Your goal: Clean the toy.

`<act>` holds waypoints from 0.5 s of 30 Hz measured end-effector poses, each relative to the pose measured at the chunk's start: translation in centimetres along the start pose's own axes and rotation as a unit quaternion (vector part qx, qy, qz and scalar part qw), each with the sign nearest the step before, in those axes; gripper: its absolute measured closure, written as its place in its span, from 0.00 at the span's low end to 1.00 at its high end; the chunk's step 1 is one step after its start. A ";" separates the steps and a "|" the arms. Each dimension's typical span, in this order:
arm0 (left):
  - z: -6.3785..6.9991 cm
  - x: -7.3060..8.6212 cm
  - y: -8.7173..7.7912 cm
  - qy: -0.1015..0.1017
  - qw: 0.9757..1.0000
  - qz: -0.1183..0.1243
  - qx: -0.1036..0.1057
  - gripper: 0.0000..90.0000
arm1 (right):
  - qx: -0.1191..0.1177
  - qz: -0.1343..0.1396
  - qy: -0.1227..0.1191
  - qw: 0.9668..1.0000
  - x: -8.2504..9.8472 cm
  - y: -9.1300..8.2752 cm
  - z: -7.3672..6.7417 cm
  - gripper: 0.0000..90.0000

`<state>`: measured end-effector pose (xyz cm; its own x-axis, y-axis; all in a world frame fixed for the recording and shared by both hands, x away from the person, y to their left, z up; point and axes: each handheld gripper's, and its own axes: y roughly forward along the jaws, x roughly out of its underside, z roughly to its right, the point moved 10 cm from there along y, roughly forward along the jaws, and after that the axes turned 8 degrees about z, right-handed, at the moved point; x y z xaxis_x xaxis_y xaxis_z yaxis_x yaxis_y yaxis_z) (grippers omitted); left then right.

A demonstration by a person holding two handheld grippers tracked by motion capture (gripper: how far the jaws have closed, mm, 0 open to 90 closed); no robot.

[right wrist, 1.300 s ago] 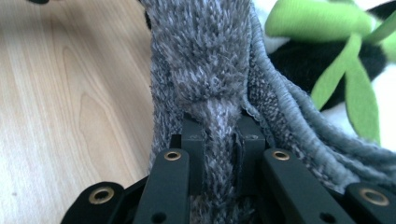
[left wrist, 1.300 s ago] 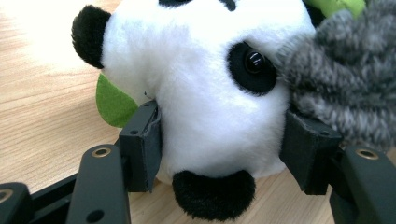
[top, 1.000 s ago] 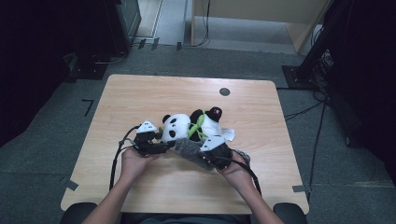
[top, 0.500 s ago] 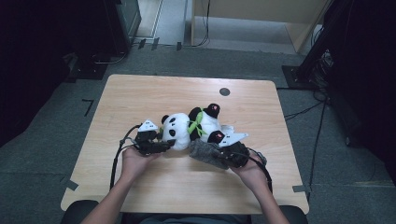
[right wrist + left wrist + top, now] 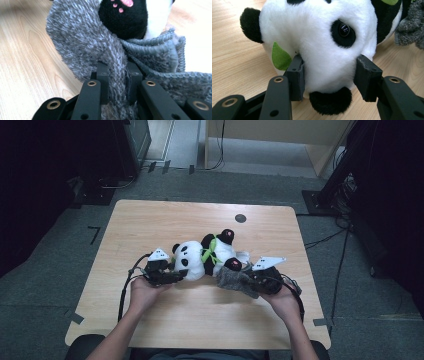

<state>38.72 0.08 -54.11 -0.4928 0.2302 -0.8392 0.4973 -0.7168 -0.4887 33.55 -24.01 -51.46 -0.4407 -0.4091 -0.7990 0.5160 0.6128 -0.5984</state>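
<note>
Both forearms enter from the near edge of the wooden table [image 5: 150, 225]. The left hand [image 5: 141, 292] holds the left gripper [image 5: 172, 276] low and roughly level, pointing right toward the head of a toy panda [image 5: 202, 257]. The right hand [image 5: 282, 301] holds the right gripper [image 5: 239, 281] low at the near right, pointing left toward the toy's feet.

The left gripper's jaws have just been closing, and the panda's head is between them. In the left gripper view both pads [image 5: 296, 75] press into the white plush at either side of the muzzle, so this gripper holds the head at a medium width. The right gripper's jaws stand narrow and pinch a fold of a grey sock [image 5: 82, 45].

The panda lies on its side near the middle of the table, head to the left, feet to the right. It is white with black ears, black eye patches, black limbs and a green band around the body. The sock lies at the near right of the toy, touching the near foot.

The high view shows the layout of toy, sock and both hands, and a dark round spot [image 5: 240, 218] at the far side of the table. The left gripper view adds the glossy eye, the black nose and a green leaf patch [image 5: 279, 56]. The right gripper view adds the pink pads on the black foot [image 5: 125, 17] and the sock's ribbed cuff gathered around that foot.
</note>
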 end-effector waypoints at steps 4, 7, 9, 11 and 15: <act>0.0 0.0 0.0 -0.003 1.000 0.001 0.001 0.54 | -0.020 0.022 -0.002 1.000 -1.5 -0.7 -1.0 0.88; 0.0 0.0 0.0 0.002 1.000 0.000 0.002 0.54 | -0.030 0.041 0.001 0.999 -2.4 -0.9 -1.7 0.88; 0.1 0.0 0.0 0.004 1.000 0.000 0.002 0.54 | -0.046 0.077 0.008 0.996 -4.4 -1.6 -2.5 0.88; 0.1 0.0 0.0 0.003 1.000 -0.001 0.002 0.54 | -0.052 0.094 0.012 0.994 -5.7 -1.8 -3.0 0.88; 0.1 0.0 0.0 0.001 1.000 -0.002 0.002 0.54 | -0.052 0.096 0.004 0.994 -7.0 -1.3 -3.5 0.88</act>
<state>38.66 -0.01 -54.04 -0.4934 0.2352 -0.8374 0.4922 -0.7183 -0.4918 33.39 -19.54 -44.87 -0.3467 -0.2732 -0.8973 0.5119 0.7464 -0.4251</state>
